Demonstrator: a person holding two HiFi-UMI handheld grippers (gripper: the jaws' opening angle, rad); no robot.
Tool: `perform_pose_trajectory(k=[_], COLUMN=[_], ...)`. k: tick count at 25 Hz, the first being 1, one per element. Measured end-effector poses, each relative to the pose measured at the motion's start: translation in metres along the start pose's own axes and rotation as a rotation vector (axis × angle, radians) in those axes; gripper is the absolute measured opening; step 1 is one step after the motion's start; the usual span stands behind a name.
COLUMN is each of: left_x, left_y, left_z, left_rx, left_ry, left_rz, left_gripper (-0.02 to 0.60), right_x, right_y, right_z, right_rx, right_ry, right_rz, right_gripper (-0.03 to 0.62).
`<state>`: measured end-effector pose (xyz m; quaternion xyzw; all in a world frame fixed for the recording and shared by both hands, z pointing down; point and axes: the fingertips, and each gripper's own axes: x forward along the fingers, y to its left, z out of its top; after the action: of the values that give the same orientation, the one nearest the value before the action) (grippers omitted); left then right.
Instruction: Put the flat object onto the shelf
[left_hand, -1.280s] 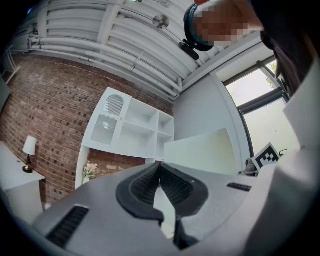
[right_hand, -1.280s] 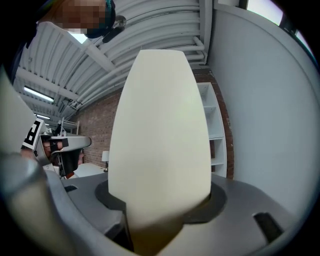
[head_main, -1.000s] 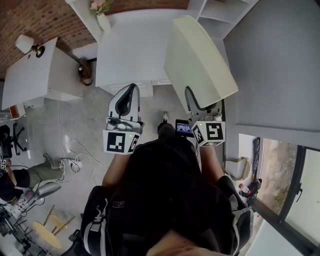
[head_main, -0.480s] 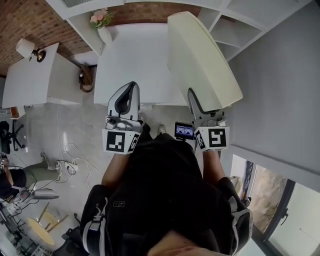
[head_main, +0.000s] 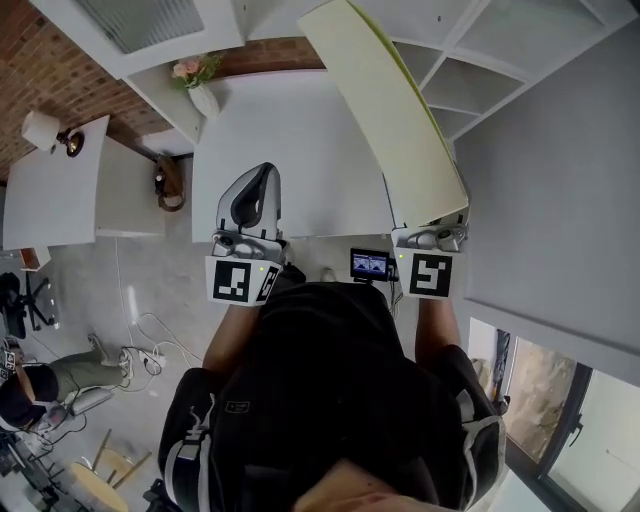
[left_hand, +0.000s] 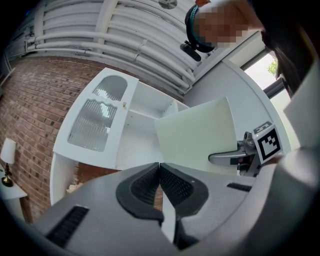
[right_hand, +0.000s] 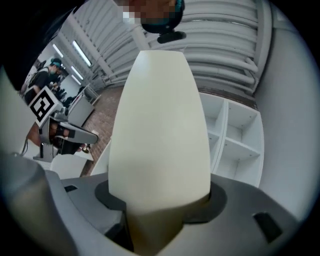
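The flat cream panel (head_main: 385, 110) is gripped at its near, lower edge by the right tongs (head_main: 430, 232), whose jaws are seen in the right gripper view pressed against both of its faces. The panel is held tilted above the right edge of the white surface (head_main: 290, 150), and its far edge reaches up in front of the white shelf unit (head_main: 480, 60) at the upper right. Whether it touches the shelf cannot be told. Open compartments of the shelf unit are seen just right of the panel's long edge, and a grey wall (head_main: 540, 190) runs close along the right side. The left tongs (head_main: 256, 195) are closed, pads met and nothing between them. They are held over the near edge of the surface, well apart from the panel, with bare surface between. A vase of flowers (head_main: 198, 88) is seen near the far left corner of the surface, close to a glazed cabinet door (head_main: 140, 30). A second white table (head_main: 60, 185), with a lamp (head_main: 42, 128) at its far corner, is separated from the surface by a strip of floor (head_main: 130, 270).
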<state>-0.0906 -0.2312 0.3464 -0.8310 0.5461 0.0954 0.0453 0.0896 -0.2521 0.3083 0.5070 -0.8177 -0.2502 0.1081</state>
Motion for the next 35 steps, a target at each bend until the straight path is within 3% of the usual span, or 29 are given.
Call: perform_pose_trajectory(k=[2,5,9,14,18,25,35], left_x=[0.005,0.012,0.02,0.02,0.02,0.022,0.029], left_y=[0.01,0.021,0.027,0.035,0.04,0.043,0.05], left_z=[-0.002,-0.004,-0.006,-0.008,-0.009,-0.013,-0.016], left_rx=[-0.004,-0.011,-0.016,-0.022,-0.028,-0.043,-0.046], left_ry=[0.002,0.002,-0.003,-0.002,-0.005,0.001,0.011], left_rz=[0.0,-0.002,-0.008,-0.015,-0.02,-0.04,-0.027], left_gripper=[0.011,0.011,0.011,0.011,0.011,0.011,0.011], right_x=[0.017,0.035,0.061,0.088,0.096,0.107,0.188], right_y=[-0.006,-0.009,-0.011,-0.011,-0.003,-0.002,-0.011], right_z=[0.014,0.006,0.011,0.009,0.012,0.025,-0.059], right_rx=[-0.043,-0.157,-0.464,-0.644,-0.717,-0.791,-1.004], right_ry=[-0.064,0.016,0.053,0.122,0.142,0.128,0.343], right_rz=[-0.048,-0.085,-0.106,-0.125,-0.103,-0.137,-0.059], right_gripper=[0.288,0.288,0.288,0.288,0.285,0.285,0.291])
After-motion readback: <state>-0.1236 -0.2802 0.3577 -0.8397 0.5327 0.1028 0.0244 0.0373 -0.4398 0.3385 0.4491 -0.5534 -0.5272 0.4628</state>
